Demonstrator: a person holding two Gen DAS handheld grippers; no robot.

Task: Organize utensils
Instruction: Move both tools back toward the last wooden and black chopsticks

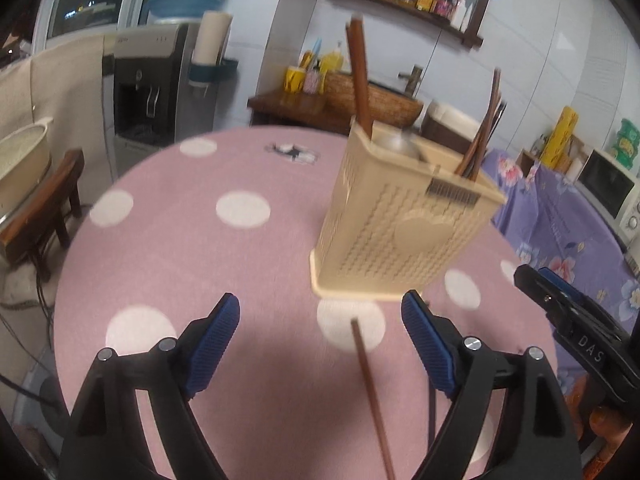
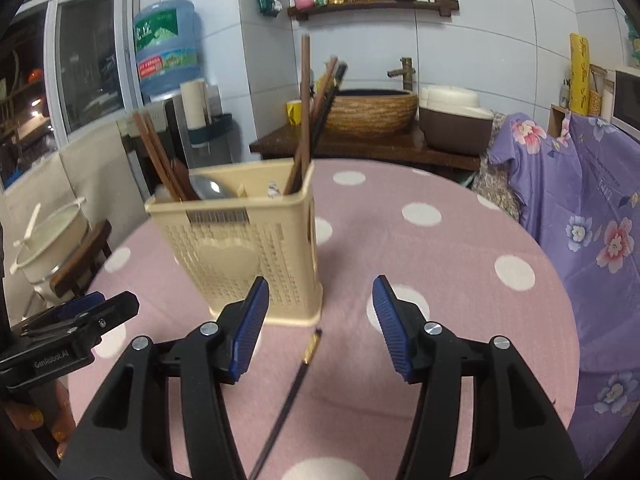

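A brown chopstick (image 1: 370, 396) is seen on the worktop (image 1: 168, 240) between the released left tongs (image 1: 320, 320); a black one (image 2: 292, 392) lies between the released right tongs (image 2: 318, 306). The holder (image 2: 244, 248) could be tipped if nudged.

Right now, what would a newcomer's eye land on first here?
The beige holder standing mid-table on the pink dotted cloth, chopsticks and a spoon poking out. Then two loose chopsticks on the cloth: a brown one between the open left gripper's fingers, a black one between the right's.
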